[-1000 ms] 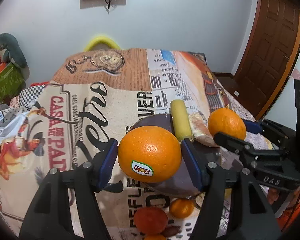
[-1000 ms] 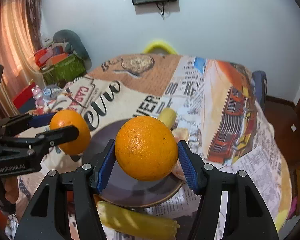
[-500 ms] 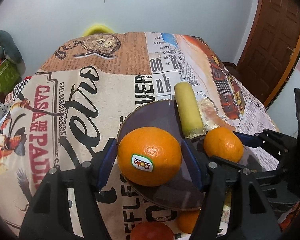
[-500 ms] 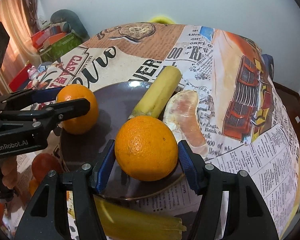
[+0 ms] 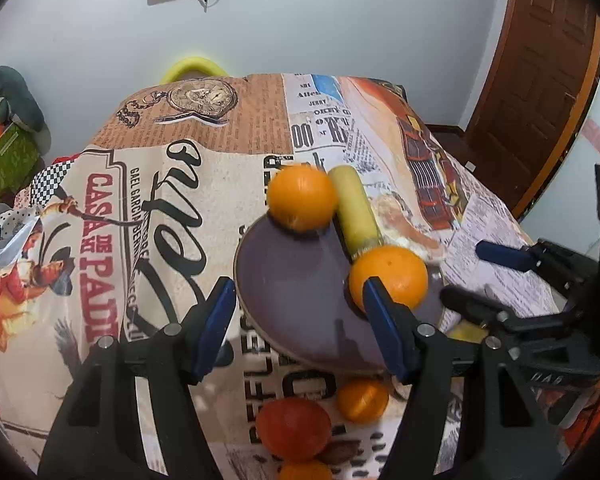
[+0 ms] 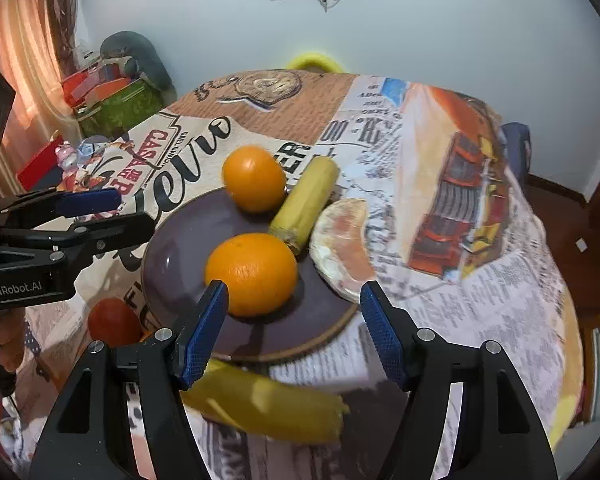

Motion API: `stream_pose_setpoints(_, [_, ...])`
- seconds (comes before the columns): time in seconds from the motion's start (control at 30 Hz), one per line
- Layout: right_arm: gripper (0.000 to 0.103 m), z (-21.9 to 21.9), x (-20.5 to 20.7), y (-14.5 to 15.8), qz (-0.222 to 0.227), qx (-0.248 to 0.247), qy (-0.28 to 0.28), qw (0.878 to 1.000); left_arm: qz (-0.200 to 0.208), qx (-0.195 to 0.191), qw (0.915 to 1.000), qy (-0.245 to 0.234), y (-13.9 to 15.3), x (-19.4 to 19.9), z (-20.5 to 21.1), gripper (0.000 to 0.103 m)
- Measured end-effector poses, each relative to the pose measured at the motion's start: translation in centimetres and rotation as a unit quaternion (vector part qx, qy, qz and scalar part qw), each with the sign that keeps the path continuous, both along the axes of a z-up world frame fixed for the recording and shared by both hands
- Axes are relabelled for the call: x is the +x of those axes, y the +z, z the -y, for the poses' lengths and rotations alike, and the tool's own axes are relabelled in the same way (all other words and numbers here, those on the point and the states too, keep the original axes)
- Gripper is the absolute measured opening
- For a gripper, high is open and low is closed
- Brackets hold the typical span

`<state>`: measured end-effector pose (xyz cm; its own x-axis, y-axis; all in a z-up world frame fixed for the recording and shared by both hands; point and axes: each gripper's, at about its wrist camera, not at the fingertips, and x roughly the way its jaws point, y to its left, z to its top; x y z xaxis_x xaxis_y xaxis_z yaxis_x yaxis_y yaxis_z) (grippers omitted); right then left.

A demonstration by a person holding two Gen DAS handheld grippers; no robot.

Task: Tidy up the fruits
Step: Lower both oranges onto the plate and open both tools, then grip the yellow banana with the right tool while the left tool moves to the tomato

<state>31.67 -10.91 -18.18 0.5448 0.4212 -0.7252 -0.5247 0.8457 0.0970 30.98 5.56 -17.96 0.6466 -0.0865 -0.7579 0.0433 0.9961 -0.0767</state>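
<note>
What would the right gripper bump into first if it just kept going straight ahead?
Most likely the nearer orange on the purple plate: it sits just ahead of the open right gripper, slightly left of centre. Depth is hard to judge through the fisheye, so it might graze rather than hit squarely.

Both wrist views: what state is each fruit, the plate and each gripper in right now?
Left gripper: open, empty.
Right gripper: open, empty.
Far orange: released, on the plate's far edge.
Near orange: released, resting on plate.
Plate: on tablecloth, holding fruit.
Banana piece: leaning on plate rim.
</note>
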Motion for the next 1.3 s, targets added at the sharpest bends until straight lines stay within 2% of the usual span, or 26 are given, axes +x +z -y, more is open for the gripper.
stream_pose_setpoints(0.27, [0.065,2.5,-2.3,-0.4,-0.005,-0.012,-0.012,1.0,-0.031,0.0,0.9995,-0.01,-1.6,-1.7,1.1,0.065])
stream_pose_setpoints(0.57, [0.065,4.6,-4.3,-3.7,-0.042,-0.038,-0.013,0.998,-0.072,0.022,0.9969,-0.024,-4.4,-1.0,3.1,0.066])
stream_pose_setpoints(0.6, [0.065,4.6,-4.4,-4.1,-0.046,-0.042,-0.012,0.998,-0.071,0.021,0.997,-0.025,-4.5,-1.0,3.2,0.069])
stream_pose_setpoints(0.77, [0.065,4.2,-4.4,-5.6,-0.06,-0.046,-0.01,0.997,-0.072,0.025,0.9964,-0.037,-4.4,-1.3,3.9,0.069])
stream_pose_setpoints(0.97, [0.065,4.7,-4.1,-5.1,-0.057,-0.023,-0.028,0.998,-0.071,0.022,0.9945,-0.073,-4.0,-3.0,5.6,0.069])
stream_pose_setpoints(1.3, [0.065,8.7,-4.8,-3.9,-0.06,-0.006,-0.075,0.995,-0.072,0.026,0.9886,-0.13,-4.6,-5.6,11.0,0.069])
